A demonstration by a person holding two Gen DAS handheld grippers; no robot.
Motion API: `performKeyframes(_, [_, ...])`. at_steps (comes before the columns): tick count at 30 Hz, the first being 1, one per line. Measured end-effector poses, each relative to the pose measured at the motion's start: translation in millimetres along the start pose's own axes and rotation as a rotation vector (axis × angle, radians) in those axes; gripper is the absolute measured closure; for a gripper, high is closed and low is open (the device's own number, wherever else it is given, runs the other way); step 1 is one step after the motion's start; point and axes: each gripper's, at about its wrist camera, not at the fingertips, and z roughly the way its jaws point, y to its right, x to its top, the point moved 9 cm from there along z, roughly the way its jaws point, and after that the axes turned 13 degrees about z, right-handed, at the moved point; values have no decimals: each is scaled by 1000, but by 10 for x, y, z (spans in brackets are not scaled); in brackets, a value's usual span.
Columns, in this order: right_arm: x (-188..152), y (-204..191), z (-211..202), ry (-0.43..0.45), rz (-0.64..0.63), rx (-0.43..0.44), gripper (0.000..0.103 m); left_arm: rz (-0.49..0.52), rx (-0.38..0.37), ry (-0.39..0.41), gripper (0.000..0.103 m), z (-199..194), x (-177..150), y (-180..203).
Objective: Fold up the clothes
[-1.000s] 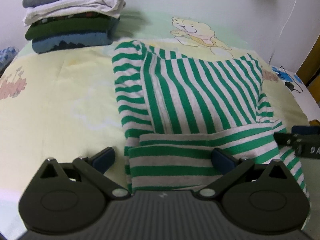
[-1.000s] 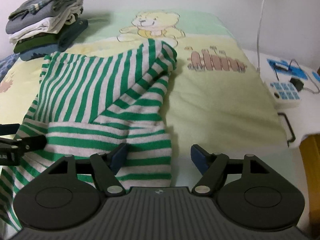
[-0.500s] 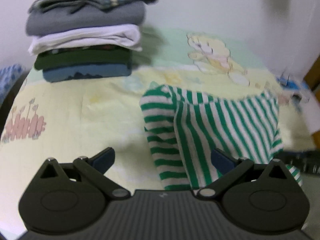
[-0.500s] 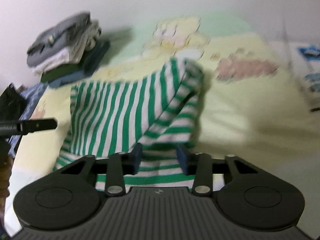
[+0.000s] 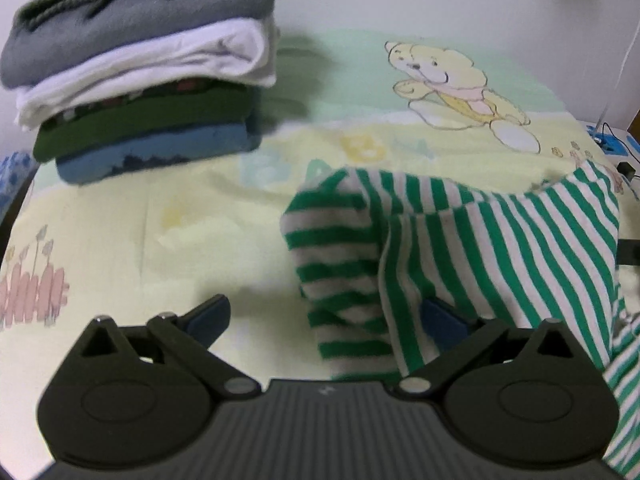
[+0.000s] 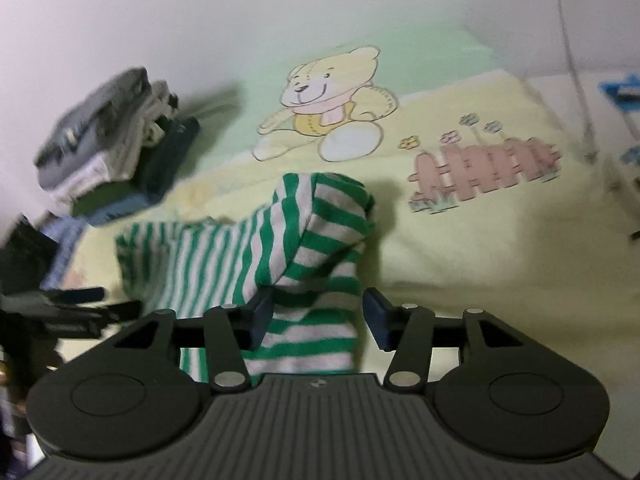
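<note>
A green-and-white striped shirt (image 5: 480,248) lies bunched on the pale yellow bed cover (image 5: 160,240). My left gripper (image 5: 324,318) is open wide. The shirt's folded edge sits inside its gap, against the right fingertip (image 5: 440,320). In the right wrist view the striped shirt (image 6: 312,240) rises in a hump between the jaws of my right gripper (image 6: 319,316). Those jaws are opening: the cloth brushes the left pad and a gap shows at the right one. The left gripper (image 6: 80,304) shows at that view's left edge.
A stack of folded clothes (image 5: 140,80), grey on top, stands at the far left of the bed by the wall; the same stack (image 6: 112,148) shows in the right wrist view. A white cable (image 6: 572,60) and blue-white items (image 6: 624,92) lie to the right.
Both grippers have moved toward the far side of the bed, pushing the shirt's near edge up over its body. The right jaws narrowed onto the cloth, then widened again.
</note>
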Motion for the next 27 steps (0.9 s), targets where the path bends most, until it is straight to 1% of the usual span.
performKeyframes(2, [30, 52, 70, -8, 18, -11, 43, -19, -10, 0, 1, 42, 58, -20])
performKeyframes(8, [162, 126, 146, -8, 14, -39, 43, -25, -42, -19, 1, 159, 171, -41])
performKeyframes(10, [200, 132, 85, -4, 2, -28, 43, -42, -55, -19, 1, 180, 186, -74])
performKeyframes(13, [254, 117, -77, 7, -12, 23, 43, -73, -73, -14, 1, 205, 196, -130])
performKeyframes(15, [288, 102, -114, 11, -15, 34, 40, -77, -84, -17, 1, 240, 201, -123])
performKeyframes(20, [350, -13, 64, -6, -44, 20, 39, -47, -102, -18, 1, 298, 273, -51])
performKeyframes(25, [389, -89, 276, -27, -84, -30, 39, -35, -127, -9, 1, 334, 295, -66])
performKeyframes(27, [390, -84, 331, -37, -92, -43, 37, -23, -128, -2, 1, 339, 305, -59])
